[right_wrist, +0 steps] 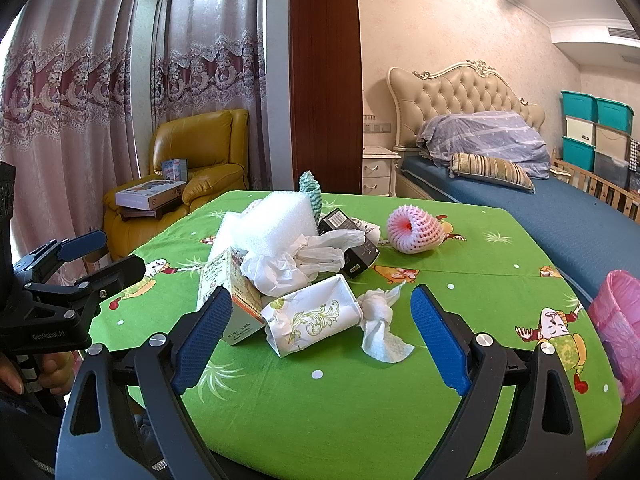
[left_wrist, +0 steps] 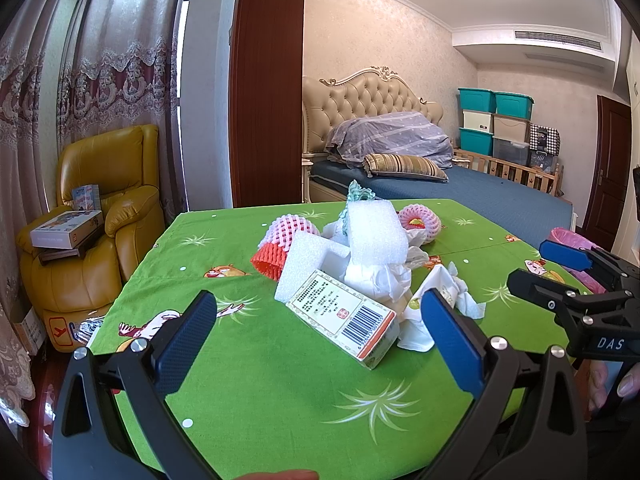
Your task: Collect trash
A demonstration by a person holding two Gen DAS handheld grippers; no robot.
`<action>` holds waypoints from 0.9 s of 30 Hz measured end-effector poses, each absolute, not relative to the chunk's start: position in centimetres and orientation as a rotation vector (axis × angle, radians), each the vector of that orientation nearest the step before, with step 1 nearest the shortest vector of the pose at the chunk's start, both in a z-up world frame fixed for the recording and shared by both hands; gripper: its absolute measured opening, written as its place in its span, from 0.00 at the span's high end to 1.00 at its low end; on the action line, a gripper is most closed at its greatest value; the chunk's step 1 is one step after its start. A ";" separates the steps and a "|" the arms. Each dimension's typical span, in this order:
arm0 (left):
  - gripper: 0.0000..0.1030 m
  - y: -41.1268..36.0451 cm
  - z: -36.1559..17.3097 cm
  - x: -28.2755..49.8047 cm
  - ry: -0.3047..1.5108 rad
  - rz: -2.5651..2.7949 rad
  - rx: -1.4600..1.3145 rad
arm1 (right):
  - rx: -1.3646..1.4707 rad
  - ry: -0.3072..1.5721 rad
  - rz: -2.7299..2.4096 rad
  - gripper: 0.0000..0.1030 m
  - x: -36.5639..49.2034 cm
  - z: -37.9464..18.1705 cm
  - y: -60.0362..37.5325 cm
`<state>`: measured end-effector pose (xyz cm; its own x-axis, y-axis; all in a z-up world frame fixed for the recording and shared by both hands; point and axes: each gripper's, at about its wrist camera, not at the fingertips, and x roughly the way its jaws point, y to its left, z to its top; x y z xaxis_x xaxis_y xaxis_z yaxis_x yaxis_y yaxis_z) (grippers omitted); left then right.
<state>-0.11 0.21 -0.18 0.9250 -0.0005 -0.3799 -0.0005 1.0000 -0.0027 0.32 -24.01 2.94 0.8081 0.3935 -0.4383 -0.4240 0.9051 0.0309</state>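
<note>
Green cartoon-print cloth is covering the table (left_wrist: 280, 380), and the trash is sitting in one heap around the middle, leaning a bit toward the far edge. Left gripper (left_wrist: 320, 334) is hanging over the near edge with its blue pads spread wide, holding nothing, and the barcode carton (left_wrist: 346, 318) is lying tilted right between them in that view. Right gripper (right_wrist: 320, 332) is also wide open and empty, hovering over the near edge with the floral tissue pack (right_wrist: 314, 316) and a twisted white tissue (right_wrist: 380, 320) lying in front of it. White foam blocks (left_wrist: 374, 232) are piling up on top of the heap, with crumpled white plastic wrap (right_wrist: 304, 260) under them and a small black box (right_wrist: 352, 244) poking out on the right side. An orange foam net (left_wrist: 268, 262) is lying on the heap's left side. One pink foam fruit net (right_wrist: 416, 228) is sitting apart from the pile, closer to the far right edge. A bin with a pink bag (right_wrist: 618, 320) is standing just off the table's right edge.
</note>
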 end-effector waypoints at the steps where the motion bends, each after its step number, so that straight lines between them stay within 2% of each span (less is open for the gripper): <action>1: 0.04 0.2 -0.2 -0.1 0.390 0.001 -0.003 | -0.069 0.454 0.438 0.17 0.3 3.0 -24.1; 27: 0.04 -0.1 0.5 -0.1 0.377 0.001 0.003 | -0.067 0.452 0.438 0.17 0.3 3.1 -24.1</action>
<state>-0.15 -0.07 0.54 0.9298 0.0019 -0.3679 -0.0007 1.0000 0.0032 0.30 -24.10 3.07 0.8083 0.3949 -0.4366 -0.4243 0.9049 0.0330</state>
